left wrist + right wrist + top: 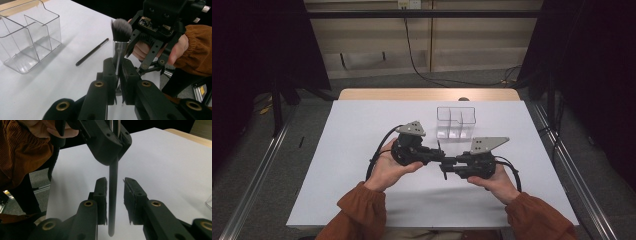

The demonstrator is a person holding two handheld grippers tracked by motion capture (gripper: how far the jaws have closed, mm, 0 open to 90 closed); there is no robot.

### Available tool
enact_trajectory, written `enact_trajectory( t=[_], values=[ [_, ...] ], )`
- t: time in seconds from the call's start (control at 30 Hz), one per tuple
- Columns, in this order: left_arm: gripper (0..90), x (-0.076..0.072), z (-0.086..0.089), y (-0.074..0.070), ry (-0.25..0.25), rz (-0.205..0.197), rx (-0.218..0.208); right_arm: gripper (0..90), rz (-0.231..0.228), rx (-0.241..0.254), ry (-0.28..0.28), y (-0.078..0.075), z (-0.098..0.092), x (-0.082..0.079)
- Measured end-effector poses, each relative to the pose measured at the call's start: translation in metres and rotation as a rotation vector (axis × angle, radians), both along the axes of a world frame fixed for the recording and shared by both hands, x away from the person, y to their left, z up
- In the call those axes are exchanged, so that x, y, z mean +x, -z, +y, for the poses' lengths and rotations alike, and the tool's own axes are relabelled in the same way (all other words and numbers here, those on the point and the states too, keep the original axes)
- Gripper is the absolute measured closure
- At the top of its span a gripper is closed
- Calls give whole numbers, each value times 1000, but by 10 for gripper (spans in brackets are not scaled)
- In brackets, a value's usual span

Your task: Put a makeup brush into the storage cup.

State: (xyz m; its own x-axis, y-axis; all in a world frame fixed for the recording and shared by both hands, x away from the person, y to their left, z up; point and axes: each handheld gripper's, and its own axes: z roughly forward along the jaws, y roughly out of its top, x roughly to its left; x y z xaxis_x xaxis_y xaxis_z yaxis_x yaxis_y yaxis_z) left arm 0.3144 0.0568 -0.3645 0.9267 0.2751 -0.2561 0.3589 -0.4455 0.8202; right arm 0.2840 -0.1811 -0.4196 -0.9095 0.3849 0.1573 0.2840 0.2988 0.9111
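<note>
A makeup brush (121, 29) with a fluffy grey-tipped head, a silver ferrule and a black handle (113, 202) is held above the white table (357, 165). My left gripper (118, 75) is shut on the ferrule, with the head sticking out past its jaws. My right gripper (115, 185) faces it from the other side, at mid-table in the high view (448, 167). The handle runs down between its jaws, close to one pad, with a gap to the other.
A clear plastic organizer (455, 121) with several compartments stands behind the grippers, toward the table's far edge. A thin black brush (92, 52) lies flat on the table between the organizer and the grippers. Both forearms wear rust-orange sleeves (362, 210).
</note>
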Motion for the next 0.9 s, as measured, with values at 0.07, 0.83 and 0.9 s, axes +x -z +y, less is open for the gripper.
enact_trajectory(
  t=[0.07, 0.83, 0.9],
  values=[
    [841, 0, -1, 0, -4, -5, -3, 755, -4, 1, 1, 0, 0, 0],
    [836, 2, -2, 7, -8, -26, -21, 841, -19, 0, 32, 2, 0, 0],
    [832, 1, -2, 7, -4, -32, -23, 841, -21, -1, 31, 2, 0, -1]
  ],
)
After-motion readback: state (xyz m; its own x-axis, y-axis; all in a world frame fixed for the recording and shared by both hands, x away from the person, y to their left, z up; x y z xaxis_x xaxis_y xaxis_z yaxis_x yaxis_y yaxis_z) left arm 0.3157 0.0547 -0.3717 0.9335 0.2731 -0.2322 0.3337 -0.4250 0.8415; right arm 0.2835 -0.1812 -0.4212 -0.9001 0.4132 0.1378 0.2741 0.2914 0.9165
